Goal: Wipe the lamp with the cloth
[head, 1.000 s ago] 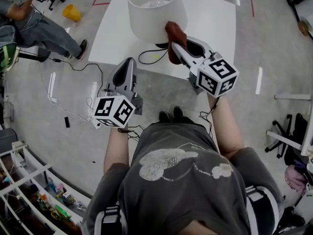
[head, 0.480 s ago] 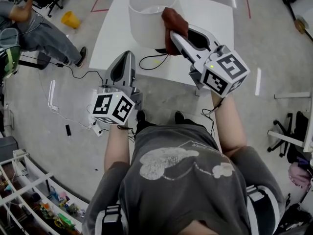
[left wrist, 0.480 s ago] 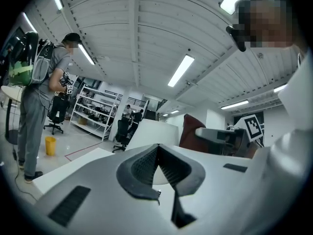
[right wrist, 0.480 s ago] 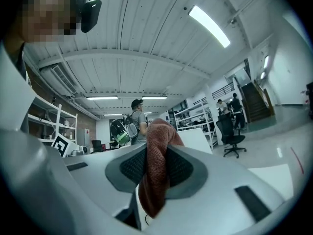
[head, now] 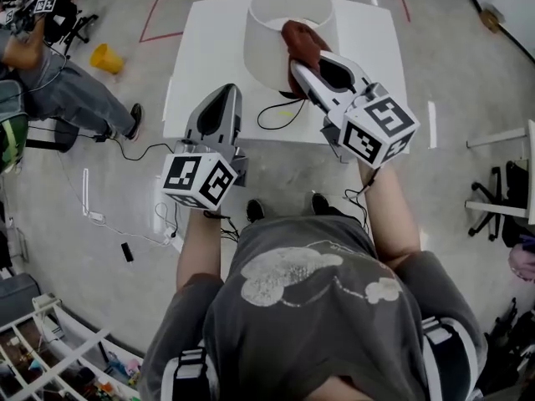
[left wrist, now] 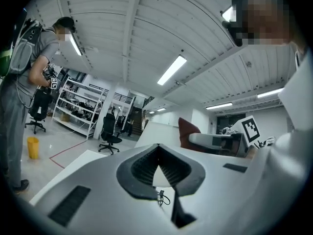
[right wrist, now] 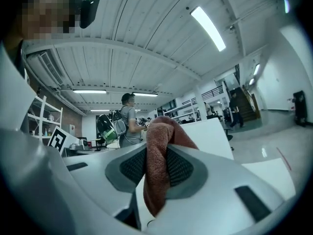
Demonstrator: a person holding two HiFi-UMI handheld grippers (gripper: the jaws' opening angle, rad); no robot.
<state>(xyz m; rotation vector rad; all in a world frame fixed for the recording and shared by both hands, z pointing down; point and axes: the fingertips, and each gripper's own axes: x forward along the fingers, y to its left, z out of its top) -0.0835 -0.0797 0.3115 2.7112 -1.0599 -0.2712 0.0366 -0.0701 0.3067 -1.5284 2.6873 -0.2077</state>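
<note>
My right gripper point(head: 305, 65) is clamped on the cloth point(head: 303, 42), which seems to press against the near-right flank of the upright lamp point(head: 269, 32), straight ahead on the counter point(head: 205, 40). My left gripper point(head: 222, 100), closed and empty, hangs farther off, lower left.

The hall was bright and evenly lit by long white ceiling strip lights point(left wrist: 172, 70), so shadows stayed faint and soft-edged. In the head view the lights left pale streaks of glare on the glossy grey floor point(head: 432, 124), and the square white table point(head: 368, 73) was nearly washed out. Both gripper views bent straight lines into curves and fell to black at the corners. Their nearest foreground was soft, while the rust-brown woven cloth point(right wrist: 156, 180) kept a crisp texture.
</note>
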